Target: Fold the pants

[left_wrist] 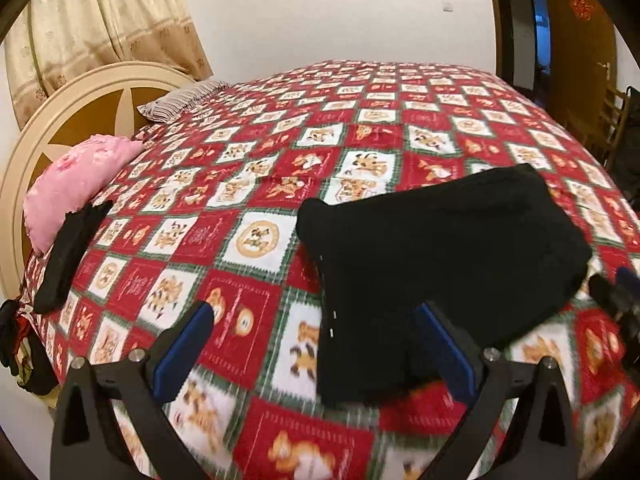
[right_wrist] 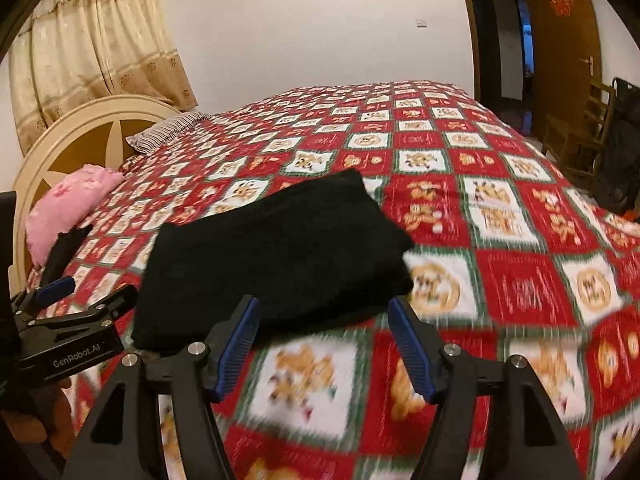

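Pants, black and folded, lie on my checked bedspread. Both grippers, left and right, released; "GenRobot.AI" printed on the left.

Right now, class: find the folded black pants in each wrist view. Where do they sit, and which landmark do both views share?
Left wrist view: black pants lie right of centre, reaching down beside the right blue pad.
Right wrist view: black pants lie left of centre, just beyond the tongs.
Shared landmark: pink pillow, at the headboard, far left.
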The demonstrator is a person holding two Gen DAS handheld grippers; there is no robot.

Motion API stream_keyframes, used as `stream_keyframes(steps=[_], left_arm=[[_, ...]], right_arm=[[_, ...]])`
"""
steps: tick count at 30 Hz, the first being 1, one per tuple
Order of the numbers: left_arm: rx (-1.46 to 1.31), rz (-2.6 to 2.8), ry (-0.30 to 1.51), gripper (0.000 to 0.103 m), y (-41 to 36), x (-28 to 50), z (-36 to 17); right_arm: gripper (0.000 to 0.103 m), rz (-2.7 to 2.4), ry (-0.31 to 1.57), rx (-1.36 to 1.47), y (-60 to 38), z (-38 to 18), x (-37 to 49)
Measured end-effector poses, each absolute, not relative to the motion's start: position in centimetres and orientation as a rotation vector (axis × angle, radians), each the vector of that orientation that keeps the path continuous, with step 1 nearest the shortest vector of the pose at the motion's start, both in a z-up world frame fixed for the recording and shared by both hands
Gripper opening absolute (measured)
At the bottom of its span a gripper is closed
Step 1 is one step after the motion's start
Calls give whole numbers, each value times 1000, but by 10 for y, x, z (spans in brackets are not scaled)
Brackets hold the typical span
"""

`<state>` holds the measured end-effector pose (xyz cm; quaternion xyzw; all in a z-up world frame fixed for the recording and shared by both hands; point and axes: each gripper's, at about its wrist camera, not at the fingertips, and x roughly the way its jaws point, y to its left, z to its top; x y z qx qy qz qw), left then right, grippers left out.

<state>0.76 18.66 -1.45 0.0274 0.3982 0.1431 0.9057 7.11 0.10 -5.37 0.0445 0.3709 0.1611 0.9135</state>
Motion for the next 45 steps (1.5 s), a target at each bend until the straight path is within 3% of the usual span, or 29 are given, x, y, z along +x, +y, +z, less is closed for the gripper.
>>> stream_keyframes(steps=[20,45], left_arm=[[27,238,668,103,162,-78,40],[80,255,664,103,148,-86,40]], right_arm=[[68,279,491,90,-26,43,-36],[69,268,491,114,-32,44,-43]])
